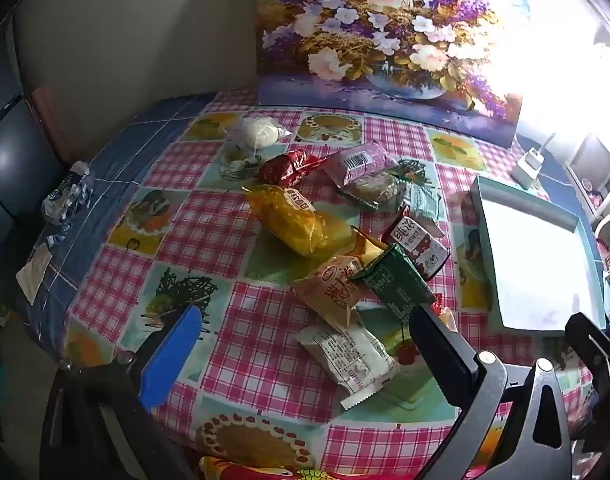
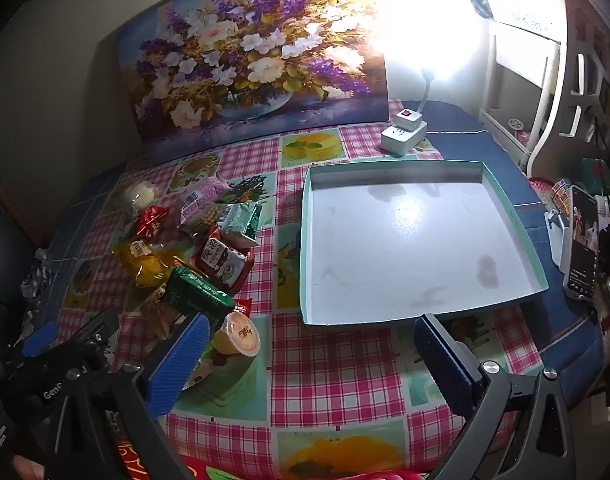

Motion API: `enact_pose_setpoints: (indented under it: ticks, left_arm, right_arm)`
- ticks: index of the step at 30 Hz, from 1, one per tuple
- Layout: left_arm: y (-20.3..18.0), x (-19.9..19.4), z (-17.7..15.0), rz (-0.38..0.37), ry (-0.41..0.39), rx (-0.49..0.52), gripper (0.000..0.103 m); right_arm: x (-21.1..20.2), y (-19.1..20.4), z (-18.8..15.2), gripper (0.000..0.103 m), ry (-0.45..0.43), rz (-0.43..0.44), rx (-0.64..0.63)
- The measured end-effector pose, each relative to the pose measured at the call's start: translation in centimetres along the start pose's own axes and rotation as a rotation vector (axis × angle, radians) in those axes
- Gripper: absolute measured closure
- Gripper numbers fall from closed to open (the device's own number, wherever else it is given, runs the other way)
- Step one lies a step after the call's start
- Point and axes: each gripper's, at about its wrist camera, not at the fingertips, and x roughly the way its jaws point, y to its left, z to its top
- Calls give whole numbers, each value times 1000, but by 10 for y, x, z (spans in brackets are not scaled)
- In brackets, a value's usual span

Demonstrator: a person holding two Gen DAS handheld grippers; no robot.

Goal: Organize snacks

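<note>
Both your claws, left claw [image 1: 301,344] and right claw [image 2: 311,344], hang spread and empty. Snack packets [image 1: 337,240] sit heaped beside the bare tray [image 2: 505,216], probably because sorting hasn't started.

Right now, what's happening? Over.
Both tongs open, left, right, holding nothing. Snacks piled beside tray. Tray bare. Nothing blocking.

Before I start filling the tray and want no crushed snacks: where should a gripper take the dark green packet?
Probably across the dark green packet at its narrow middle, coming from above. It lies propped atop the tan wrapper, so its long sides look exposed, while its crimped ends would likely slip.
</note>
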Motion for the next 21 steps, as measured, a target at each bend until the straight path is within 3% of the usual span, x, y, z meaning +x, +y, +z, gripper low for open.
enact_pose_setpoints:
  ticks: [21]
  left_arm:
    - [-3, -10, -1, -26, -64, 18, 0]
  right_arm:
    - [-1, -1, 0, 0, -4, -21, 4]
